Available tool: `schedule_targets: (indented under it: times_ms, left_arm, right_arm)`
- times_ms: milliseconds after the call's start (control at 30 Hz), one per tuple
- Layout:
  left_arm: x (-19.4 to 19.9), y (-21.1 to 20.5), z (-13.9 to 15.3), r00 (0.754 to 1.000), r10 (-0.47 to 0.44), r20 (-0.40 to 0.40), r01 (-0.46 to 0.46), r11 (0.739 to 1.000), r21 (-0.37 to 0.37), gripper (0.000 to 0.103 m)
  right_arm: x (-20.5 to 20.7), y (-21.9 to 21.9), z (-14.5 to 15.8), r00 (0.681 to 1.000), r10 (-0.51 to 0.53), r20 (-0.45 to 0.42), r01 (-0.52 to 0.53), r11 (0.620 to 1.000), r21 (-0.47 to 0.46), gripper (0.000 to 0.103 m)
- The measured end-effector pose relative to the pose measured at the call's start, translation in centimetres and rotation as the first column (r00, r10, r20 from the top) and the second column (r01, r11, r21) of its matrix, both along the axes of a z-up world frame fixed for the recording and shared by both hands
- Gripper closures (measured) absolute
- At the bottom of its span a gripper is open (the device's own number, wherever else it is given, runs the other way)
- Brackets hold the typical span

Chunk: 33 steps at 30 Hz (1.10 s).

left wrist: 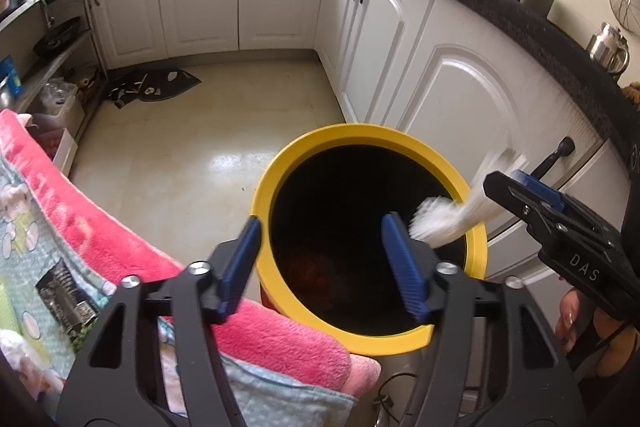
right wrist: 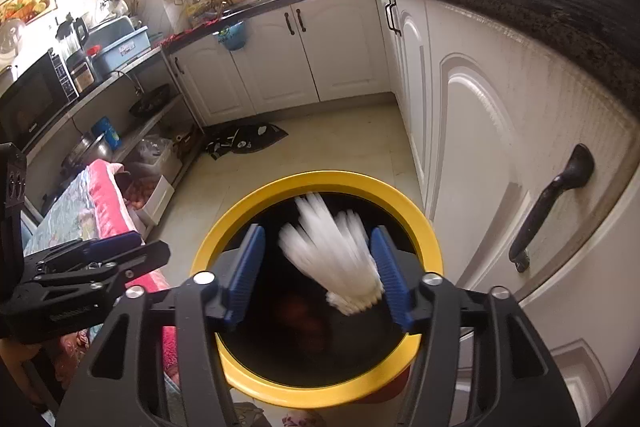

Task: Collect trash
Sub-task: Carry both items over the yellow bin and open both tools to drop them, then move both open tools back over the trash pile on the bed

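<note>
A round bin with a yellow rim (left wrist: 360, 131) and a dark inside stands on the kitchen floor, right under both grippers. My left gripper (left wrist: 322, 221) hangs open over the bin's mouth with nothing between its fingers. A white crumpled piece of trash (left wrist: 440, 223), blurred by motion, sticks out from my right gripper (left wrist: 504, 183) over the bin's right rim. In the right wrist view the white trash (right wrist: 336, 255) sits between the wide-set fingers of my right gripper (right wrist: 318, 231), close to the right finger and apart from the left one, above the bin (right wrist: 320, 181). My left gripper (right wrist: 152, 245) shows at the left.
A pink towel (left wrist: 100, 211) over patterned cloth lies close on the left of the bin. White cabinet doors (left wrist: 460, 87) with a black handle (right wrist: 552, 195) stand tight on the right. A dark mat (left wrist: 156, 89) lies on the far floor. A person's hand (left wrist: 568, 319) holds the right gripper.
</note>
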State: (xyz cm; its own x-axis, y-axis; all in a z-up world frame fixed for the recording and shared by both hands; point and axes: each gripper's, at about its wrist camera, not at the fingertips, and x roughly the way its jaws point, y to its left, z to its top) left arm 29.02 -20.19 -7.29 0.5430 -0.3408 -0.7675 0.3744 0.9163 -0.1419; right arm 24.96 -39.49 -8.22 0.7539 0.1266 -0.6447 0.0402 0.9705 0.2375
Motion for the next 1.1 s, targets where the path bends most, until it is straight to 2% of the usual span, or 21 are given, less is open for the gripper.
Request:
schedule_targets:
  times_ms: [133, 200, 333, 533, 833, 1100]
  left_arm:
    - [-0.7, 1.2, 1.1, 0.999, 0.02, 0.029, -0.02, 1.0, -0.007, 0.025]
    - [-1.1, 1.8, 1.9, 0.998, 0.037, 0.049, -0.036, 0.999, -0.014, 0.011]
    - [-2.0, 3.0, 3.4, 0.994, 0.065, 0.085, -0.063, 0.998, -0.031, 0.011]
    - [-3.9, 5.0, 5.6, 0.987, 0.101, 0.129, -0.093, 0.994, -0.064, 0.011]
    - [-6.9, 8.0, 8.1, 0.972, 0.143, 0.188, -0.126, 0.987, -0.097, 0.011]
    - [-9.7, 11.8, 9.9, 0.945, 0.221, 0.241, -0.199, 0.973, -0.114, 0.011]
  right_arm:
    - [-0.8, 0.6, 0.8, 1.0, 0.004, 0.024, -0.004, 1.0, -0.026, 0.037]
    - [-1.2, 0.9, 1.4, 0.999, 0.007, 0.038, -0.005, 0.999, -0.039, 0.035]
    - [-2.5, 1.5, 2.9, 0.996, 0.008, 0.084, -0.004, 0.999, -0.051, 0.027]
    - [-4.6, 2.7, 5.5, 0.988, 0.023, 0.153, -0.012, 0.998, -0.068, 0.022]
    - [-7.2, 4.6, 9.1, 0.969, 0.076, 0.235, -0.062, 0.996, -0.067, 0.018]
    - [-8.8, 7.4, 10.5, 0.955, 0.139, 0.262, -0.124, 0.989, -0.075, 0.017]
